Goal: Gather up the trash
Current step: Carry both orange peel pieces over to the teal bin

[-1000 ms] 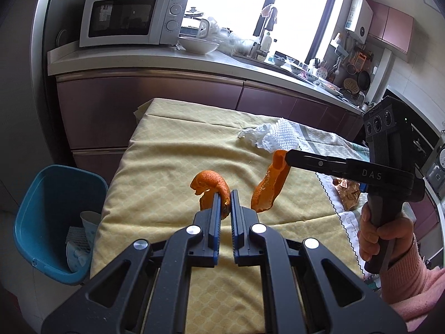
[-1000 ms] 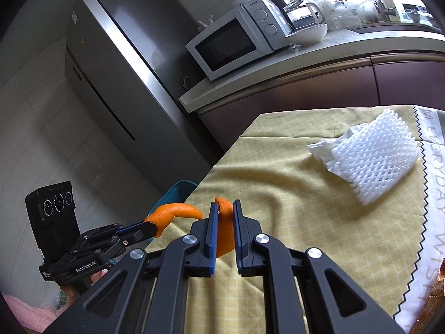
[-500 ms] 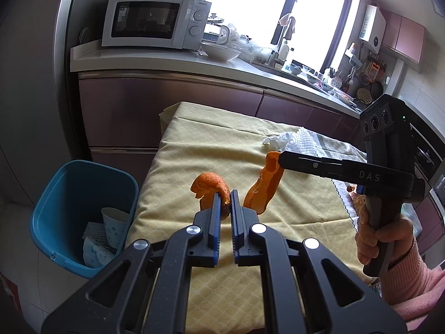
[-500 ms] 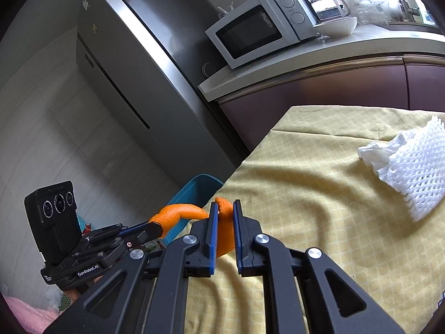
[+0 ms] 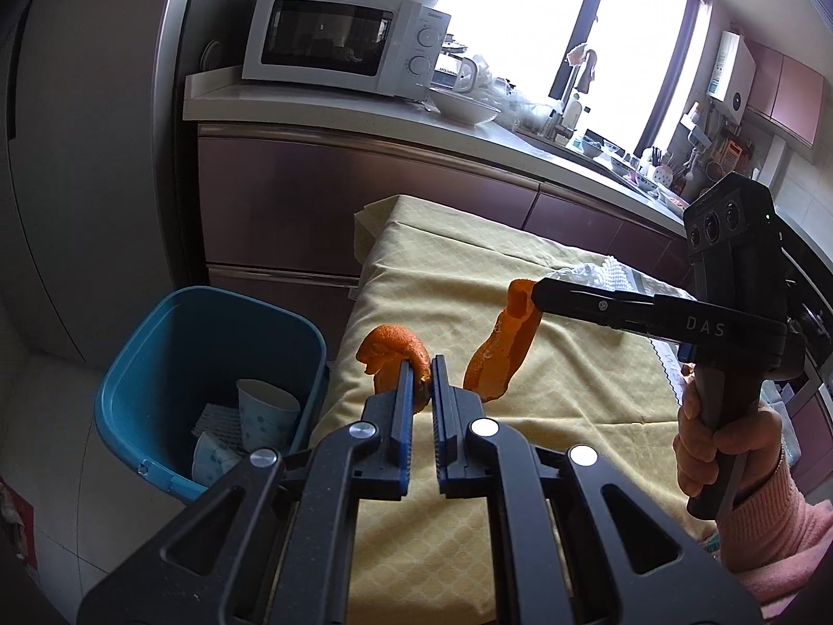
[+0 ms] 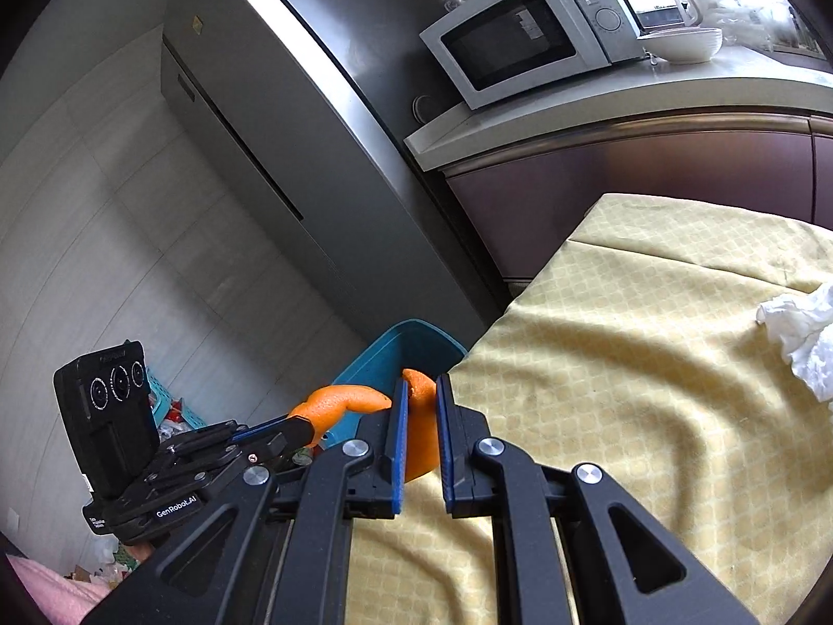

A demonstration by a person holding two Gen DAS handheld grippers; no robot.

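Transport step, judged: left gripper (image 5: 421,380) clamps a curled orange peel (image 5: 390,359); right gripper (image 6: 419,416) clamps a long orange peel strip (image 5: 502,354); both are held above the yellow tablecloth (image 5: 546,385) near its edge by the blue trash bin (image 5: 156,364). Strip hangs with long axis near vertical, lower end pointing down at the cloth; next move calls for carrying both over the bin, then releasing.

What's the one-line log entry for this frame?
left gripper: shut on curled peel | right gripper: shut on long peel | bin: cups inside | both peels above tablecloth
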